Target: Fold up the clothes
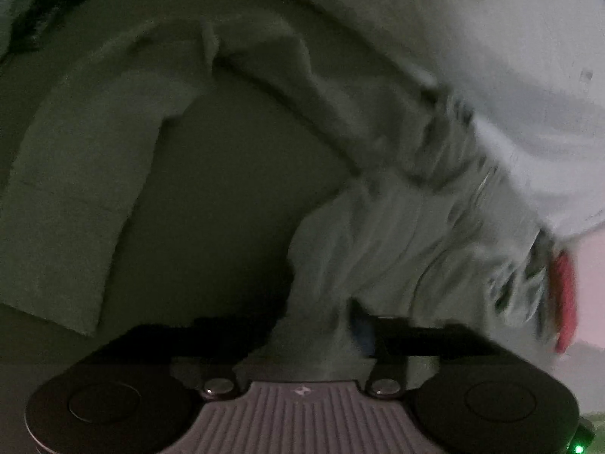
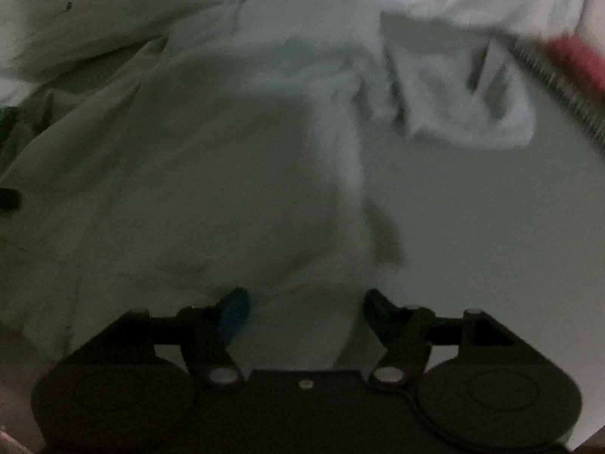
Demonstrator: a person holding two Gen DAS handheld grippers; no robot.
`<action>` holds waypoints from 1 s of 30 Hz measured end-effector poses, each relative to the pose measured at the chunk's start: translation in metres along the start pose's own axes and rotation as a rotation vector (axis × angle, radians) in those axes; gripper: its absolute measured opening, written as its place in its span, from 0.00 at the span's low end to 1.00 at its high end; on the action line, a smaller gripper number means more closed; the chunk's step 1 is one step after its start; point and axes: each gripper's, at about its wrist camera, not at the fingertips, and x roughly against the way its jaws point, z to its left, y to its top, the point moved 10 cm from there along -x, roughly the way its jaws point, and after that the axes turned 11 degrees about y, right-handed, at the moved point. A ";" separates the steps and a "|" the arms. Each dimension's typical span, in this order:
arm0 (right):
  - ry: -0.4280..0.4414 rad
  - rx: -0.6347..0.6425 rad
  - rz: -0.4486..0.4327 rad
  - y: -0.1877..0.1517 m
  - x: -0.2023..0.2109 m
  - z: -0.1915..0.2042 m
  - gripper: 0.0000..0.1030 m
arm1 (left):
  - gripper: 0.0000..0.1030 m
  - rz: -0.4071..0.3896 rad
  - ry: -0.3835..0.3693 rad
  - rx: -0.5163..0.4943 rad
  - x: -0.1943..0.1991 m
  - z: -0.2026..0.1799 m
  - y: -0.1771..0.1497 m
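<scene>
The pale garment (image 1: 397, 234) lay rumpled and unfolded, one sleeve (image 1: 75, 174) stretched toward nine o'clock in the left view, its bunched waist running toward three o'clock; no clean fold showed, so the work looked barely begun; the left hand-held gripper (image 1: 321, 335) was pinched tight on a gathered hem; the right hand-held gripper (image 2: 306, 310) stood wide apart, cloth (image 2: 242, 189) lying between its fingers but not clamped; the surface (image 2: 491, 246) beneath was pale, a printed sheet (image 2: 75, 19) beyond.
</scene>
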 end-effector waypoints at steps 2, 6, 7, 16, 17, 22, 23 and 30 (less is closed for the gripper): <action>-0.006 0.014 -0.046 -0.009 -0.006 0.004 0.72 | 0.66 0.015 0.013 -0.010 -0.009 0.000 -0.006; 0.027 0.047 -0.098 0.002 0.001 0.010 0.10 | 0.20 -0.055 0.048 -0.019 -0.006 -0.003 -0.014; 0.047 0.031 -0.117 0.005 0.010 0.008 0.10 | 0.17 -0.049 0.029 0.026 -0.004 -0.002 -0.015; -0.009 0.184 -0.068 -0.044 0.115 -0.010 0.09 | 0.14 0.080 -0.036 0.054 0.053 -0.034 -0.123; -0.043 0.164 -0.014 -0.059 0.107 -0.024 0.09 | 0.21 0.119 -0.003 0.035 0.046 -0.033 -0.145; -0.120 0.064 0.075 -0.088 0.087 -0.061 0.26 | 0.33 0.188 0.061 0.068 0.033 -0.015 -0.185; -0.115 0.047 0.031 -0.078 0.089 -0.057 0.51 | 0.45 0.144 0.059 0.066 0.042 -0.012 -0.180; -0.133 0.260 -0.102 -0.024 0.043 0.016 0.76 | 0.70 -0.265 0.470 -0.283 0.084 0.031 -0.115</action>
